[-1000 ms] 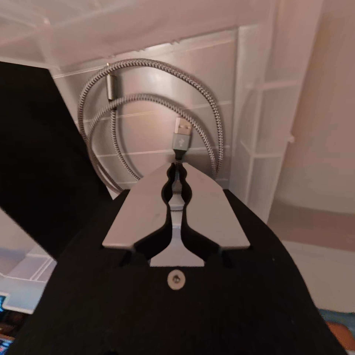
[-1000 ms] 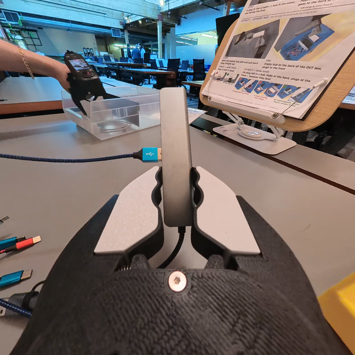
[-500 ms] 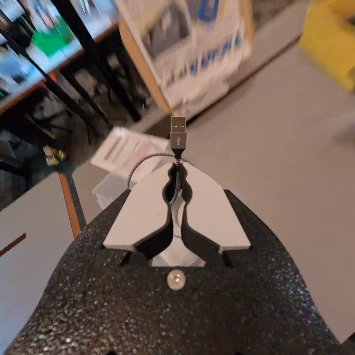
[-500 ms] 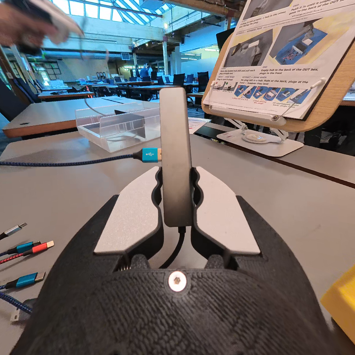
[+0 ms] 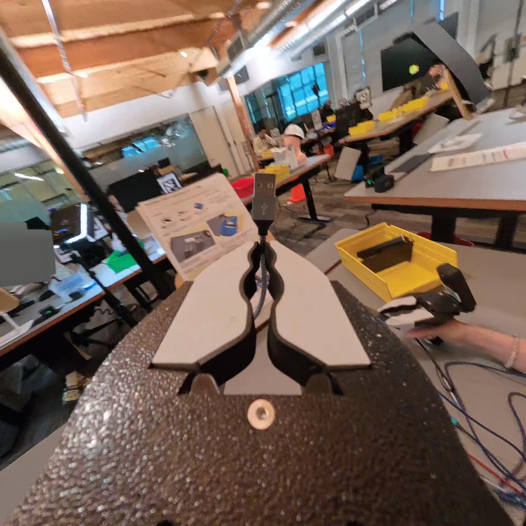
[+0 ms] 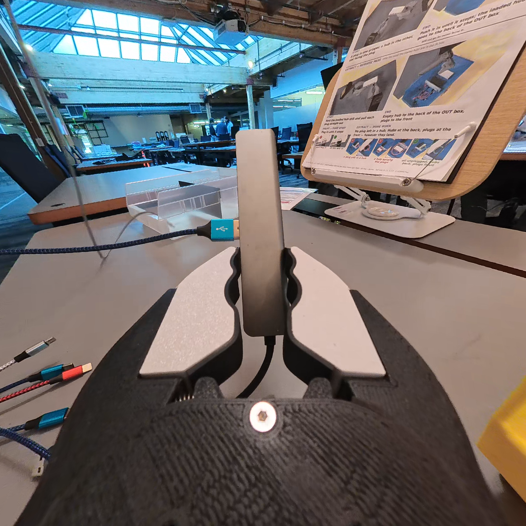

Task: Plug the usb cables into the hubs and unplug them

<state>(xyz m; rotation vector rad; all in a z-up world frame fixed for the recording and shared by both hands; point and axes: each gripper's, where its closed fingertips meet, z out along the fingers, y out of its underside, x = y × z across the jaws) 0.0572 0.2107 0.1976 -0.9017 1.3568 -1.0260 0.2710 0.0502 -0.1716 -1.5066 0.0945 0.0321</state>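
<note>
My left gripper point(image 5: 263, 244) is shut on a grey braided usb cable point(image 5: 261, 280), just behind its grey plug point(image 5: 264, 200), which points forward and up, held high in the air. My right gripper point(image 6: 260, 250) is shut on a grey usb hub point(image 6: 259, 227), held upright on edge above the table. A blue usb plug point(image 6: 223, 230) with a dark blue braided cable point(image 6: 94, 247) sits in the hub's left side. The right gripper also shows far right in the left wrist view point(image 5: 444, 299), held by a hand.
A clear plastic bin point(image 6: 182, 199) stands behind the hub. A document stand with an instruction sheet point(image 6: 412, 94) is at the back right. A yellow bin point(image 5: 398, 264) sits right of it. Several loose cable ends point(image 6: 57, 375) lie on the grey table point(image 6: 398, 284) at left. The left gripper's tips are roughly 45 centimetres from the right gripper's.
My left gripper lifted the grey cable out of the clear bin and swung up and round toward the room. The right gripper holds the hub still; the left hand left its view.
</note>
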